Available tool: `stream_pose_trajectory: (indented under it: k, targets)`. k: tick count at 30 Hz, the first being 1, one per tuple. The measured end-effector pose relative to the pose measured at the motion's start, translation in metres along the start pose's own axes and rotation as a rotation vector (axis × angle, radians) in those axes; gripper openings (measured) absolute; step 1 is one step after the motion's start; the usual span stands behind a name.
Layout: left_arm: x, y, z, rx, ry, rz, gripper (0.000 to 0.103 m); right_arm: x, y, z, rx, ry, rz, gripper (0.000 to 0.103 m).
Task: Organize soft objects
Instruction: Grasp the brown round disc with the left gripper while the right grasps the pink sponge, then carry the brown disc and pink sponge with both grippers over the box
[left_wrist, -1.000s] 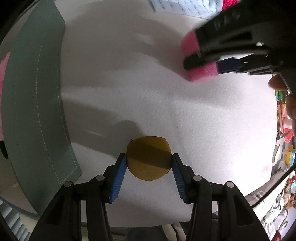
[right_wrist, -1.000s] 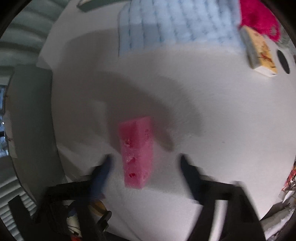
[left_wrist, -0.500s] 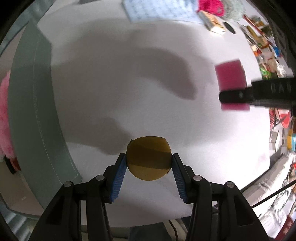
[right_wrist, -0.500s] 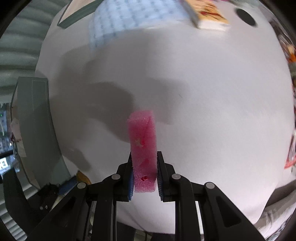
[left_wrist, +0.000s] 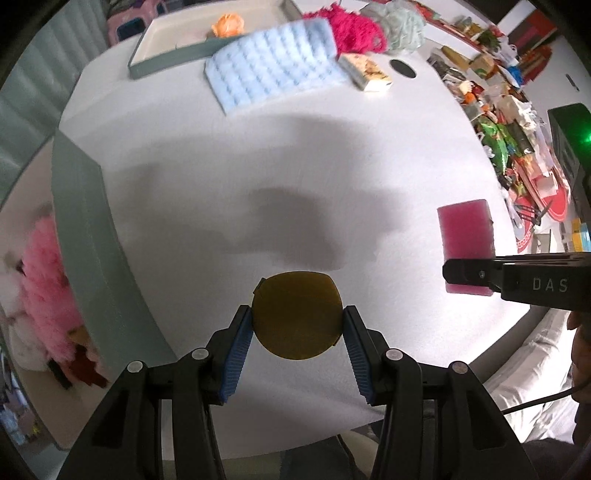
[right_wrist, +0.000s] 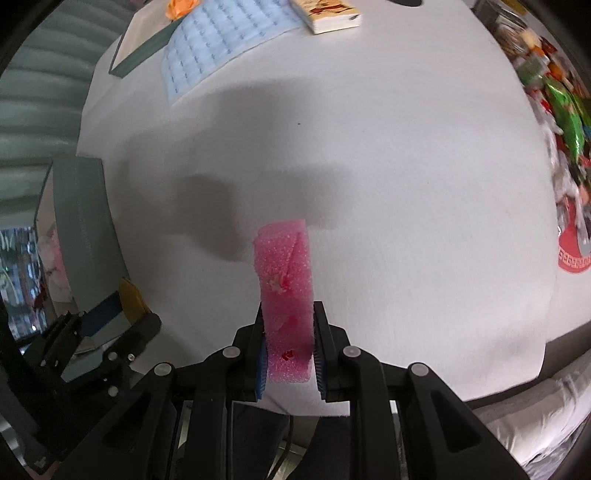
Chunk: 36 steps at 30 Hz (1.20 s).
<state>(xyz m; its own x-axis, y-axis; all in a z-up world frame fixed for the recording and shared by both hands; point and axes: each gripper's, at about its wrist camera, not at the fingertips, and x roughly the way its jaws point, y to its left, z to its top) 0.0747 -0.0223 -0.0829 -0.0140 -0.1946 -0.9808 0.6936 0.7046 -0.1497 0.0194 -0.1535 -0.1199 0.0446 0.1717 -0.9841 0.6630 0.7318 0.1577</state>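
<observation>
My left gripper is shut on a round mustard-yellow sponge pad, held above the white table. My right gripper is shut on a pink foam sponge block, which stands upright between the blue pads and is lifted off the table. In the left wrist view the same pink sponge hangs at the right, clamped by the right gripper's black finger. In the right wrist view the left gripper with the yellow pad shows at the lower left.
A light blue quilted cloth lies at the far side, next to a grey tray holding an orange soft thing. A magenta fluffy item, a small book and a pale green puff are behind. A grey bin with a pink plush stands left. Clutter lines the right.
The right gripper closed on the pink sponge and lifted it, moving right. The left gripper rose with the yellow pad, so more of the table's far side shows.
</observation>
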Motion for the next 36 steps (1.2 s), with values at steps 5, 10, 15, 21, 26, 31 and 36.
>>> stream_pose_trajectory:
  k: [5, 10, 15, 21, 26, 31, 36]
  targets:
    - [-0.015, -0.001, 0.004, 0.021, -0.040, -0.002, 0.051, -0.014, 0.001, -0.007, 0.017, -0.036, -0.006, 0.022]
    - [-0.029, -0.001, 0.009, 0.027, -0.088, -0.006, 0.051, -0.027, 0.010, -0.010, 0.015, -0.070, -0.009, 0.022]
    - [-0.042, 0.008, 0.008, 0.021, -0.122, -0.013, 0.051, -0.039, 0.018, -0.013, -0.004, -0.094, -0.013, 0.022]
    - [-0.050, 0.016, 0.007, 0.003, -0.147, -0.020, 0.051, -0.047, 0.033, -0.017, -0.043, -0.107, -0.022, 0.022]
    - [-0.058, 0.024, 0.009, -0.010, -0.173, -0.016, 0.051, -0.052, 0.046, -0.018, -0.068, -0.112, -0.021, 0.022]
    - [-0.065, 0.034, 0.010, -0.042, -0.201, -0.025, 0.051, -0.056, 0.057, -0.017, -0.098, -0.110, -0.041, 0.022]
    - [-0.076, 0.050, 0.010, -0.092, -0.239, -0.036, 0.051, -0.059, 0.075, -0.011, -0.141, -0.107, -0.064, 0.022]
